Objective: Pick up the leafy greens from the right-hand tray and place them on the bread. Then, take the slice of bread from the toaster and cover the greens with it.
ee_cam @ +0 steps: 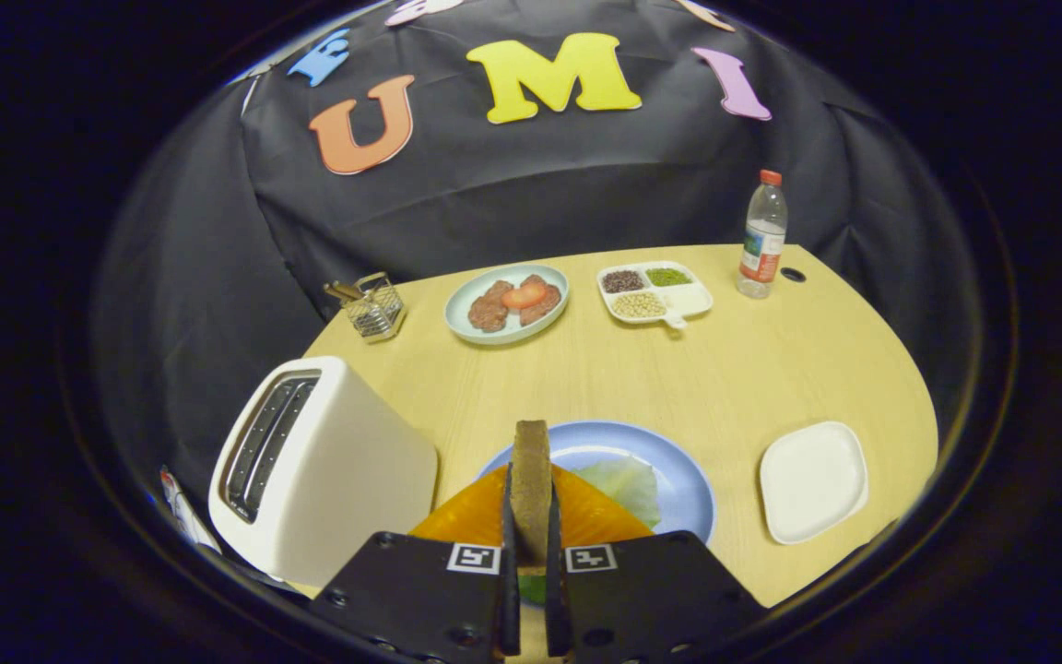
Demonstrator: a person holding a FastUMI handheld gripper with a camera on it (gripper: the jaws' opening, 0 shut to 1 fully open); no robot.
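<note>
My gripper [531,516] is shut on a slice of brown bread [530,480], held edge-on and upright between both fingers. Below and just beyond the fingers lies a blue plate [669,466] carrying an orange-brown bread slice [586,516] with a pale leafy green [628,484] on it. The held slice hangs above that plate. The white toaster [328,470] stands to the left of the fingers, its slots showing dark. An empty white square tray [812,480] sits to the right of the plate.
Farther back on the wooden table [743,369] are a pale plate with meat patties and a tomato slice [506,302], a divided dish of beans [653,291], a water bottle [762,235] and a small wire basket [374,307].
</note>
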